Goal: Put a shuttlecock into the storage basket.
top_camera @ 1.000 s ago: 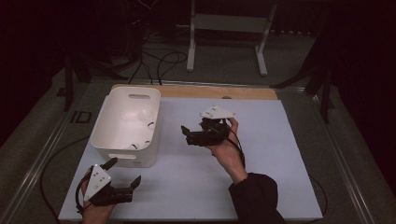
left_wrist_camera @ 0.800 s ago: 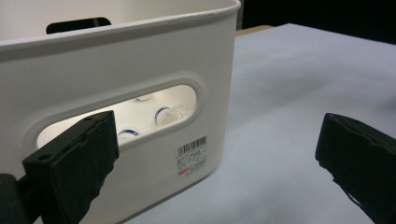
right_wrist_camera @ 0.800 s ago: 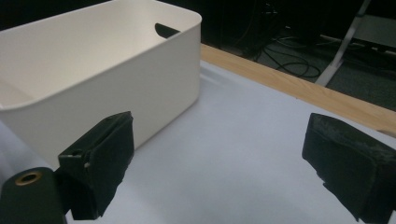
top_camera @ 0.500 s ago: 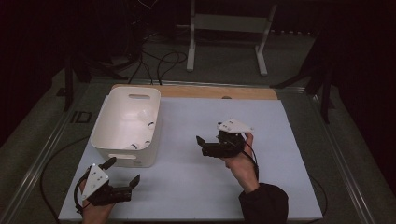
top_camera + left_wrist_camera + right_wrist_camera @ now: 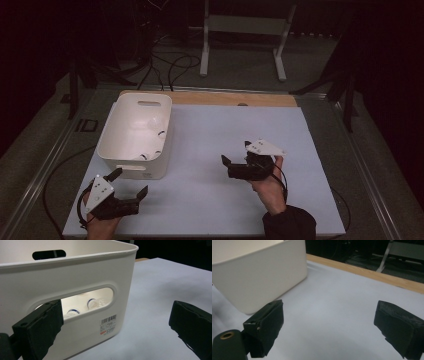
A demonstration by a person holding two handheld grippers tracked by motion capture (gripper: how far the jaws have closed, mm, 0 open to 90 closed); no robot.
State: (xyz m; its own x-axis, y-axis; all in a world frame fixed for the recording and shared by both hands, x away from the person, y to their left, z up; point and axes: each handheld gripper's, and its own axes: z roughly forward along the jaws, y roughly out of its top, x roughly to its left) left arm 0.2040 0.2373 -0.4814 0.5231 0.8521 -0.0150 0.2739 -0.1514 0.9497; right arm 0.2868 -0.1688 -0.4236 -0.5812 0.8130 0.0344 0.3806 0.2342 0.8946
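A white plastic bin (image 5: 135, 131) stands on the left part of the white table (image 5: 225, 125). Through its handle slot, small white containers with blue rims (image 5: 92, 303) lie inside. My left gripper (image 5: 130, 183) rests near the table's front left corner, just in front of the bin (image 5: 75, 272), open with nothing between its jaws. My right gripper (image 5: 236, 153) is held by a hand right of centre, pointing left toward the bin (image 5: 259, 272). It is open and holds nothing. In their own views, the left gripper (image 5: 115, 322) and the right gripper (image 5: 329, 320) frame bare table.
A wooden strip (image 5: 225, 98) runs along the table's far edge. Beyond it, a metal stand (image 5: 242, 40) and cables lie on the dark floor. Bare white surface (image 5: 200, 150) lies between the two grippers and to the right of the bin.
My right gripper has moved right and toward the near edge, away from the bin. The left gripper and the bin have stayed put.
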